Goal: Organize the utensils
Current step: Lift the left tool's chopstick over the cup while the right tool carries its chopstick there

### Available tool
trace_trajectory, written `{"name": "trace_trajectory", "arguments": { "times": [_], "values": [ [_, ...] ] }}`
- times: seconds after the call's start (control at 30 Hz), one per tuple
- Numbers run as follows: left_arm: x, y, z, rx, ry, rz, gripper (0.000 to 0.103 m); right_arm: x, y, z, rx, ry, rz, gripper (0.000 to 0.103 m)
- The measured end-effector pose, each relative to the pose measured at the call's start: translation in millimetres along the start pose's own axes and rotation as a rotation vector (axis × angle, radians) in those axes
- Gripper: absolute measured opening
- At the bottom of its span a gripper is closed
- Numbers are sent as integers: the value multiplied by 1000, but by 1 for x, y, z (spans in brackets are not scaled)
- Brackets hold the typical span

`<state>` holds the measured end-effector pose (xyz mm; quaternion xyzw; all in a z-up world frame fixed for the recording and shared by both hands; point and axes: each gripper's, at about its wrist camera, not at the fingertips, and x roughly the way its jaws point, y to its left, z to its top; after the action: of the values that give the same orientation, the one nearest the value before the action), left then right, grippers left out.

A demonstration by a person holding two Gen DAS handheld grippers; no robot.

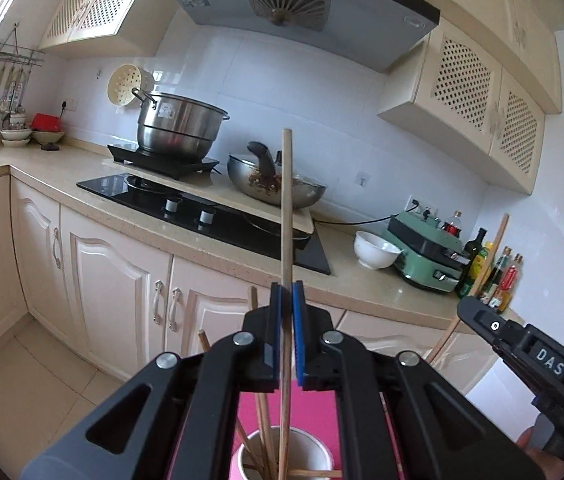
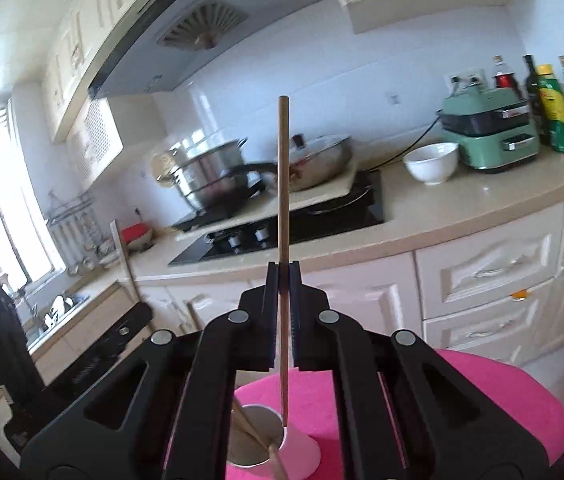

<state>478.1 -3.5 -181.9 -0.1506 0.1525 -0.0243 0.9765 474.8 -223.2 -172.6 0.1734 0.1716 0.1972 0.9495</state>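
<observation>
Left claw (image 1: 286,292) pinches one wooden chopstick (image 1: 286,208) upright, its lower end inside the white cup (image 1: 313,456) among other chopsticks (image 1: 262,428). Right claw (image 2: 283,276) pinches a second chopstick (image 2: 283,184), tip at the cup (image 2: 301,452) rim. Cup stands on pink surface (image 2: 461,392).

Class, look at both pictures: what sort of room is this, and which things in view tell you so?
A home kitchen, most likely. A steel pot stands above a black hob under an extractor hood, with cream cupboards below the worktop.
</observation>
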Motion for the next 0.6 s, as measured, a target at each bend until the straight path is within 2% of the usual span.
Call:
{"name": "trace_trajectory", "arguments": {
  "times": [0.27,0.6],
  "values": [
    [19,6,-25,-9,48,23,6,18,13,-21,-73,77,21,6],
    [11,6,-51,36,119,36,6,20,17,-32,-126,117,8,6]
  ]
}}
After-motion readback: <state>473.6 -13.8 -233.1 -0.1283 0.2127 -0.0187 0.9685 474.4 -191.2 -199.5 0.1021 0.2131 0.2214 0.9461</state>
